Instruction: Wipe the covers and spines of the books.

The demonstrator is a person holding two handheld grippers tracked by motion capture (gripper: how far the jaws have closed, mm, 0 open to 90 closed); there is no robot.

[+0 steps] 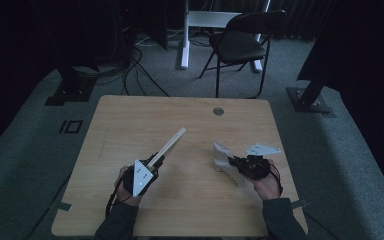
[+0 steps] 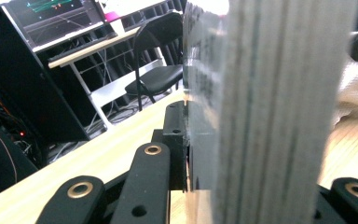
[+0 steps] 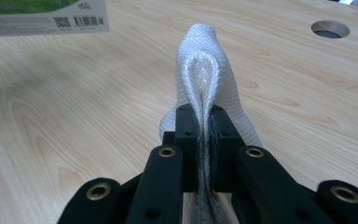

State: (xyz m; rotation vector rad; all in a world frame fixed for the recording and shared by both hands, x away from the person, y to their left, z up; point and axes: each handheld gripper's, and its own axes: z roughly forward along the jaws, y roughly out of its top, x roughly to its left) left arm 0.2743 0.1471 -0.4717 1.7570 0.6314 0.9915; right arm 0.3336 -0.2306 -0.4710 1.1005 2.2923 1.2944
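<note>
A thin pale board (image 1: 170, 145) with a layered plywood edge (image 2: 270, 102) slants up over the middle of the wooden table (image 1: 130, 120). My left gripper (image 1: 158, 161) is shut on its near end, and in the left gripper view (image 2: 251, 140) the board's edge stands between the black jaws. Its printed face with a barcode (image 3: 42, 16) appears in the right gripper view. A white textured cloth (image 1: 223, 159) hangs folded from my right gripper (image 1: 233, 163), which is shut on it; the fold (image 3: 205, 65) loops out past the pinched jaws (image 3: 206, 126) just above the table.
A round cable hole (image 1: 218, 111) (image 3: 330, 29) sits near the table's far edge. Beyond the table stand a black folding chair (image 1: 240, 42) (image 2: 156, 77), a white desk frame (image 1: 205, 22) and cables on the grey carpet (image 1: 130, 70).
</note>
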